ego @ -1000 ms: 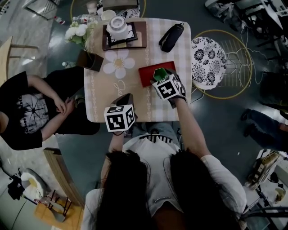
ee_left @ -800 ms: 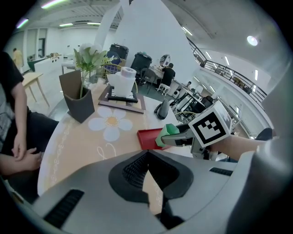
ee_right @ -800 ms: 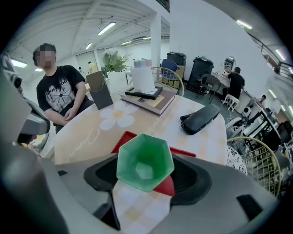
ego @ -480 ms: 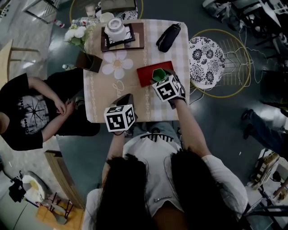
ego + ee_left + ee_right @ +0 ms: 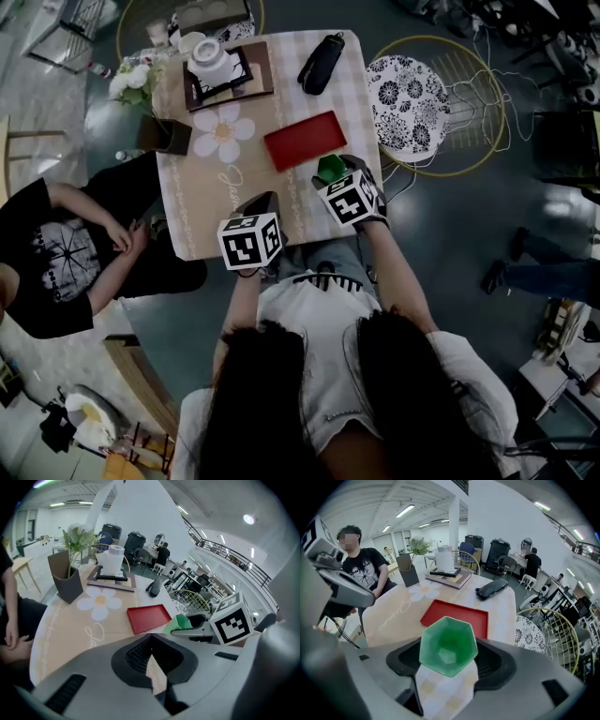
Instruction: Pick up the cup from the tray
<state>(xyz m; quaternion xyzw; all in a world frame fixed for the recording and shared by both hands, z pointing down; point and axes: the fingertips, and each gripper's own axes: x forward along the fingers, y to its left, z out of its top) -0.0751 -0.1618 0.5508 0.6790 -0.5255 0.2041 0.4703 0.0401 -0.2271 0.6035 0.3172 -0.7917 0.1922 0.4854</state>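
My right gripper [image 5: 448,656] is clamped on the green six-sided plastic cup [image 5: 448,645]. The two jaws press the cup from both sides. The open top of the cup faces the camera in the middle of the right gripper view. I can see the checked cloth below the cup, between the jaws. The flat red tray [image 5: 457,613] lies on the table just behind the cup, a bit higher in the frame.

In the head view, the cup [image 5: 330,169] is in the middle of the frame. It is down and to the right of the red tray [image 5: 305,140] and does not touch it. The long black pouch [image 5: 321,64] lies at the top of the frame on the checked table [image 5: 364,122].

My left gripper [image 5: 151,657] has its jaws pressed together at the tips. Only a thin wedge of table cloth shows between them. In the head view the left gripper [image 5: 263,206] is at the near edge of the table, lower left of the cup. A person in a black shirt [image 5: 56,253] sits at the left side of the frame.
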